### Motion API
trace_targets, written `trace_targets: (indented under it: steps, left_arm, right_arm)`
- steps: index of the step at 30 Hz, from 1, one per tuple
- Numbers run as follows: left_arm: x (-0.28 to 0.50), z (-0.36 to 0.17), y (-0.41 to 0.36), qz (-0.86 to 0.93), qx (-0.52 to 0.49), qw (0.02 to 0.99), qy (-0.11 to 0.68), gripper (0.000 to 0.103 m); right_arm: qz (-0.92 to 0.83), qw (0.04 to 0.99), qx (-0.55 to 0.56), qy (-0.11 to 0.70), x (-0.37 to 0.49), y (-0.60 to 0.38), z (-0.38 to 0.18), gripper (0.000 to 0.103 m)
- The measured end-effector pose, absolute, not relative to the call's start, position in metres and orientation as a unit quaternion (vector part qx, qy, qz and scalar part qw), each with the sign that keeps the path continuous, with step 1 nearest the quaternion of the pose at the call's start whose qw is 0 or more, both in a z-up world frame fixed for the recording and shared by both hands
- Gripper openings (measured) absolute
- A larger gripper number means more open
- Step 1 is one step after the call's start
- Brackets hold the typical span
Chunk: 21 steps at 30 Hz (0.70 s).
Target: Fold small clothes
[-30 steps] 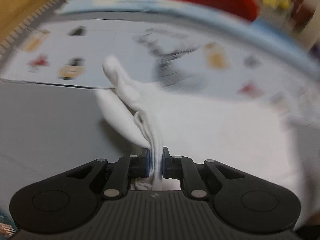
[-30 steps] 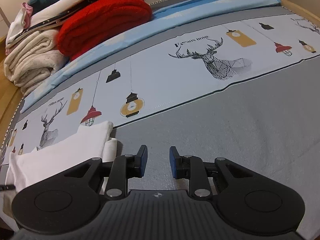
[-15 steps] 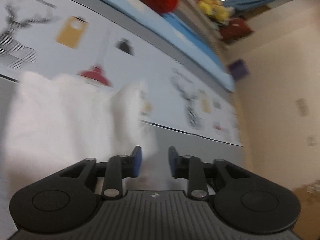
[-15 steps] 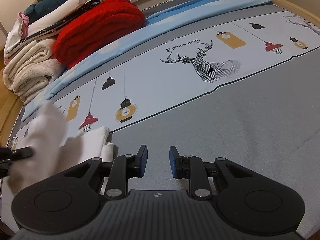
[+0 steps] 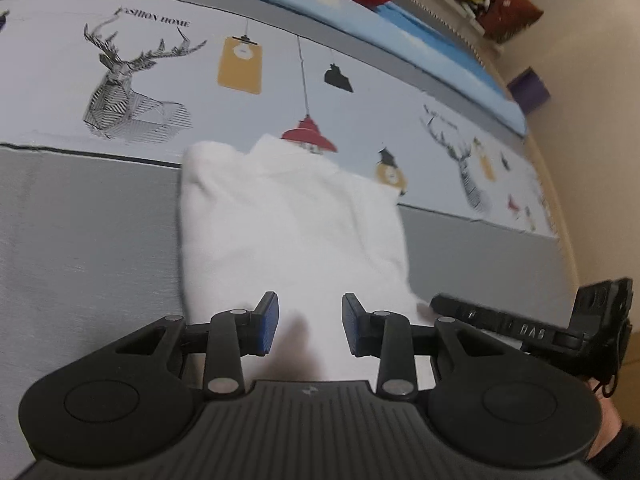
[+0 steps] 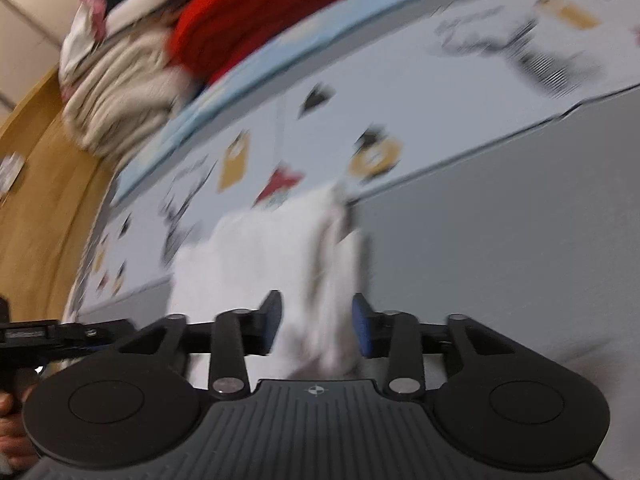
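Hovering over the near edge of the white garment [image 5: 292, 232], the left gripper [image 5: 309, 328] stood spread, gripping nothing. The right gripper [image 6: 318, 326] was opening, its jaws straddling the garment's bunched right edge without pressing it, probably lining up the next fold. The garment lay across the grey band of the printed bedspread [image 5: 80, 220]. Only the blurred right view showed the stacked clothes [image 6: 132, 64] beyond.

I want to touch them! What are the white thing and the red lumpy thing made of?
The white garment looks like soft matte knit cloth, perhaps cotton: it sags and creases without shine. The red bundle looks like chunky ribbed knit, maybe wool or acrylic, though the picture is blurred.
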<state>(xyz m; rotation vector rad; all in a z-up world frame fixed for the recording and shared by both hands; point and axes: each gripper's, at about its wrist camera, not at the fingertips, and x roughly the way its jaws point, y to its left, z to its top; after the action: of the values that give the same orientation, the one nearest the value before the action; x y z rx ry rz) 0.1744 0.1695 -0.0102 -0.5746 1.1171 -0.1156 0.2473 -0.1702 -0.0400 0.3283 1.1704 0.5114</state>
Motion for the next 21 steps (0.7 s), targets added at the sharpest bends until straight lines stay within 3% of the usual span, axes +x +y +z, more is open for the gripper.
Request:
trace_targets:
  steps: [2, 3, 4, 6, 11, 17, 21]
  left_arm:
    - [0.173, -0.011, 0.169, -0.058, -0.264, 0.808, 0.524, 0.037]
    - [0.174, -0.010, 0.168, -0.060, -0.261, 0.809, 0.524, 0.037]
    - [0.174, -0.011, 0.165, -0.064, -0.255, 0.810, 0.524, 0.037]
    - [0.176, -0.010, 0.160, -0.074, -0.249, 0.810, 0.526, 0.037]
    - [0.177, -0.012, 0.135, -0.123, -0.224, 0.811, 0.526, 0.037]
    - [0.179, -0.043, 0.099, -0.133, -0.113, 0.798, 0.577, 0.038]
    - [0.173, -0.051, 0.095, -0.127, -0.077, 0.807, 0.572, 0.038]
  right_arm:
    - [0.257, 0.779, 0.114, 0.560, 0.239, -0.153, -0.045, 0.044]
    - [0.264, 0.778, 0.097, 0.562, 0.236, -0.148, -0.044, 0.039]
    - [0.272, 0.779, 0.083, 0.559, 0.232, -0.146, -0.042, 0.022]
    - [0.283, 0.785, 0.081, 0.546, 0.225, -0.153, -0.034, 0.013]
    - [0.327, 0.795, 0.150, 0.488, 0.210, -0.195, 0.004, 0.012]
    - [0.266, 0.776, 0.032, 0.571, 0.202, -0.195, -0.029, 0.013]
    - [0.246, 0.788, 0.019, 0.564, 0.208, -0.184, -0.031, 0.024]
